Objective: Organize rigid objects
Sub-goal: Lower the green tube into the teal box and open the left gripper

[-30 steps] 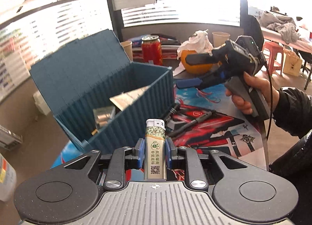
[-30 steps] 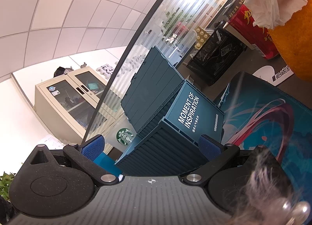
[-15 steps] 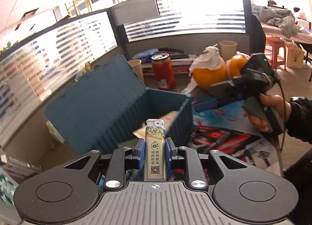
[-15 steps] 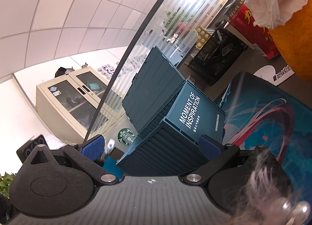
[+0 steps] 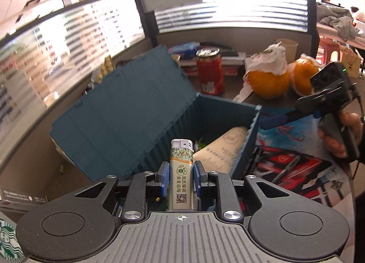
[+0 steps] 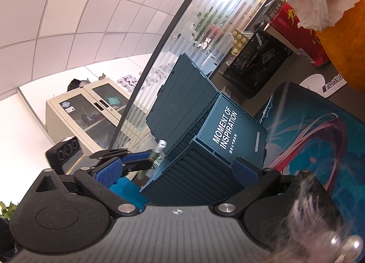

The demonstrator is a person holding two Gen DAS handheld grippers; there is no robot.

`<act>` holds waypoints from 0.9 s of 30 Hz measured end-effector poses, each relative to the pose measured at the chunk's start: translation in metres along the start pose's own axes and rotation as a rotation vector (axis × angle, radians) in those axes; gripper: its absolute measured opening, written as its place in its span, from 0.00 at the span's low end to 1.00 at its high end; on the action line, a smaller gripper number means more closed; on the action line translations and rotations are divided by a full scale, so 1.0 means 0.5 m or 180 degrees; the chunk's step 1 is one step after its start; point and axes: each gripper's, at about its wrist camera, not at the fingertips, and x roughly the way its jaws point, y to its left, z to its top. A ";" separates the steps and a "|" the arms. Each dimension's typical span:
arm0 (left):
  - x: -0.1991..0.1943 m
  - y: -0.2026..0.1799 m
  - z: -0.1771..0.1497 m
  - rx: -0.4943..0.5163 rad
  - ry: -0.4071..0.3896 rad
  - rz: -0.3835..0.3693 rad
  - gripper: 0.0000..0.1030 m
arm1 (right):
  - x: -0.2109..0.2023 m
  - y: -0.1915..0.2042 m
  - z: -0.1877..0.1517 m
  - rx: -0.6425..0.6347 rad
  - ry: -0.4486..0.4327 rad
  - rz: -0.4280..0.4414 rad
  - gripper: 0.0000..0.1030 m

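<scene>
Above near edge of open teal box (image 5: 219, 112): left hand-held gripper (image 5: 181, 177) clamped on upright lighter (image 5: 181, 171). Box lid tilted back left; inside, tan paper packet (image 5: 222, 149) leaning on right wall. Right hand-held gripper (image 6: 175, 171) spread wide, empty, facing box's lettered side.

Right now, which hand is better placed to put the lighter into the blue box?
Left. The left gripper already clamps the lighter and hangs at the open blue box. The right gripper is open, empty, beside the box.
</scene>
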 end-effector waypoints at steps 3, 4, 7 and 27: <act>0.023 0.016 -0.007 -0.0074 0.0072 0.0045 0.20 | -0.002 -0.001 0.001 0.0006 -0.0009 0.0017 1.00; 0.027 0.020 -0.008 -0.0100 0.0086 0.0048 0.20 | -0.002 -0.001 0.001 0.0008 -0.0010 0.0021 1.00; 0.033 0.020 -0.013 -0.0089 0.0109 0.0074 0.20 | -0.003 -0.001 0.001 0.0014 -0.0006 0.0029 1.00; -0.053 -0.016 -0.043 -0.0143 -0.0200 0.0568 0.98 | 0.000 -0.006 0.005 0.0025 0.0023 -0.0034 1.00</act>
